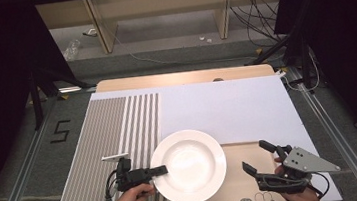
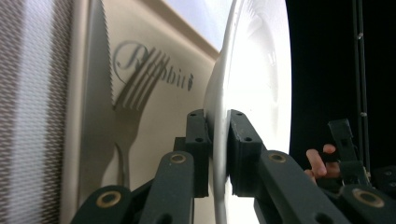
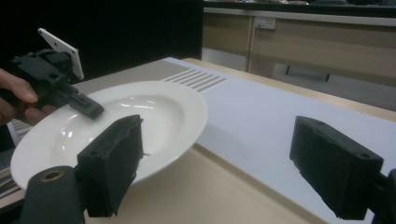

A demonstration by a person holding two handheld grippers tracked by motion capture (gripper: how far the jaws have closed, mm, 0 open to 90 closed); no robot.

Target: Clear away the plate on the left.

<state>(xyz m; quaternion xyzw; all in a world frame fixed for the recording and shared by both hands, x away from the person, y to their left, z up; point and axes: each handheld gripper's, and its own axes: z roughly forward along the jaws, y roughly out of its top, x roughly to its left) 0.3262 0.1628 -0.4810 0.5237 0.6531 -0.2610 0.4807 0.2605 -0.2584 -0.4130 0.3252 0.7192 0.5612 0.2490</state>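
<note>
Holding the plate point(image 1: 188, 166) by its left rim, our left gripper point(image 1: 160, 171) clamps it; the right gripper point(image 1: 263, 157) waits beside with jaws wide.

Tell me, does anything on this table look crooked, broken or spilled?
Nothing looks broken or spilled. The round white ceramic plate sits askew of the beige placemat, overhanging its left edge, which hides the mat's printed fork. That fits the moment: the left gripper is clamped on its rim. The right gripper is open.
</note>
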